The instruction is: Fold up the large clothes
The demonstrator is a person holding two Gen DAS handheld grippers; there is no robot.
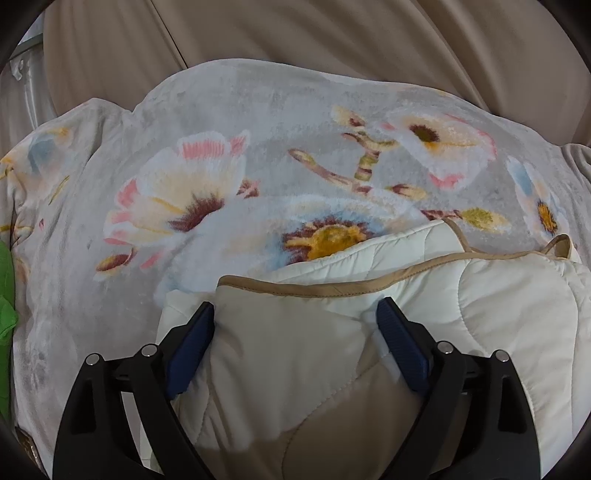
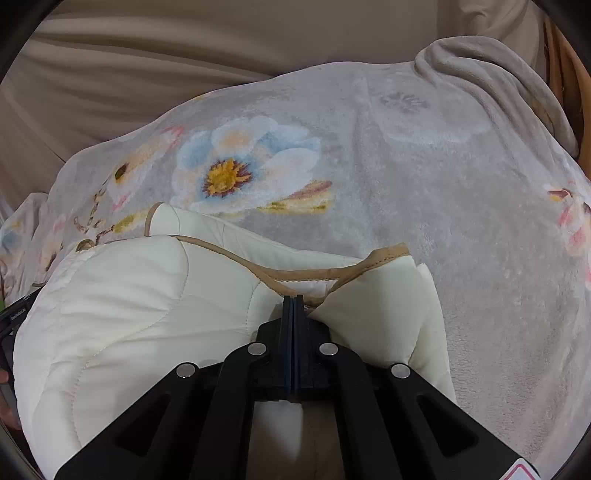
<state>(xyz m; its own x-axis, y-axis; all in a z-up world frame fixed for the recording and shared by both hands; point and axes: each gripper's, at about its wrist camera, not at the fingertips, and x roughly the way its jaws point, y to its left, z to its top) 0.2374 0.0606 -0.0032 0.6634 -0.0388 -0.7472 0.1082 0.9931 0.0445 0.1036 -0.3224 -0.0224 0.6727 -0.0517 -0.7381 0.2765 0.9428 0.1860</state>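
A cream quilted garment (image 1: 480, 314) with tan edging lies bunched on a grey floral blanket (image 1: 221, 129). My left gripper (image 1: 295, 310) stands open over its near left part. A fold of the cloth bulges up between the two blue pads (image 1: 395, 332), and the tan hem runs just past the fingertips. In the right wrist view the same garment (image 2: 129, 295) fills the lower left. My right gripper (image 2: 293, 297) is shut on it where the tan-trimmed edge puckers toward the tips.
The floral blanket (image 2: 406, 166) covers a soft seat with beige cushions (image 1: 295, 29) behind it. A green cloth (image 1: 5, 288) shows at the far left edge. A wooden frame (image 2: 569, 74) and a rolled blanket edge (image 2: 480, 81) stand at the upper right.
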